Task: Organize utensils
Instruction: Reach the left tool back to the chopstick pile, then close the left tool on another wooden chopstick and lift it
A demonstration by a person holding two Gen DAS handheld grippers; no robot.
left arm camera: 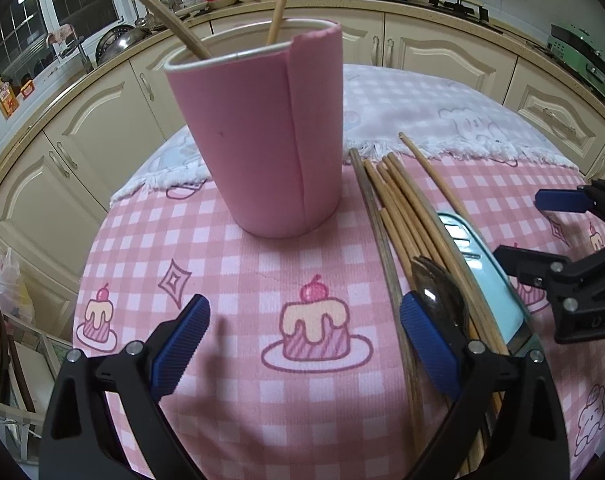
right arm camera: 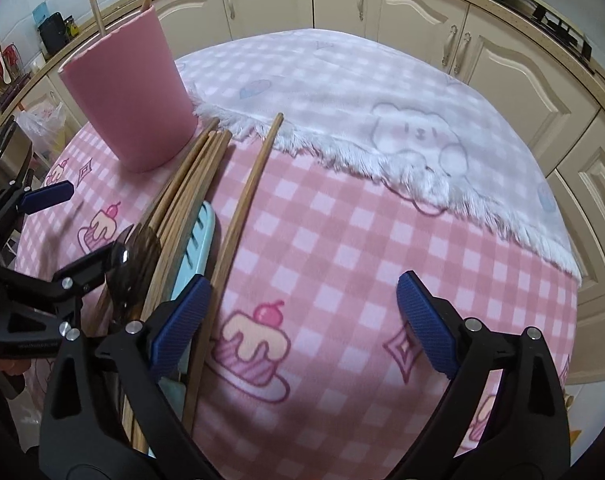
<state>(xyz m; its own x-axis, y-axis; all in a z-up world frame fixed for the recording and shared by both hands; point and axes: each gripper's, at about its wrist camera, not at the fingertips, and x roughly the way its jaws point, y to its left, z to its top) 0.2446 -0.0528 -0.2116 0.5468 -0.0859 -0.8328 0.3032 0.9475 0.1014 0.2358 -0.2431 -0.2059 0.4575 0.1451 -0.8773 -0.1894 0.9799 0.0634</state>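
Both claws hang spread apart, gripping nothing: the left claw point(left arm camera: 304, 344) over the pink checked cloth surface point(left arm camera: 302, 400), the right claw point(right arm camera: 304, 320) beside the utensil pile. One dark metal spoon point(left arm camera: 442, 296), one pale blue slotted utensil point(left arm camera: 486, 268) and about seven wooden chopsticks point(left arm camera: 398, 208) lie together. Two more wooden sticks point(left arm camera: 280, 4) stand in the one tall pink cup point(left arm camera: 258, 140).

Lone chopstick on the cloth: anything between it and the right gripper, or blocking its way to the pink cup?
Nothing visible sits between the open right gripper and the lone chopstick. Toward the pink cup, the chopstick bundle and blue utensil lie in between on the cloth; lifting over them avoids both.
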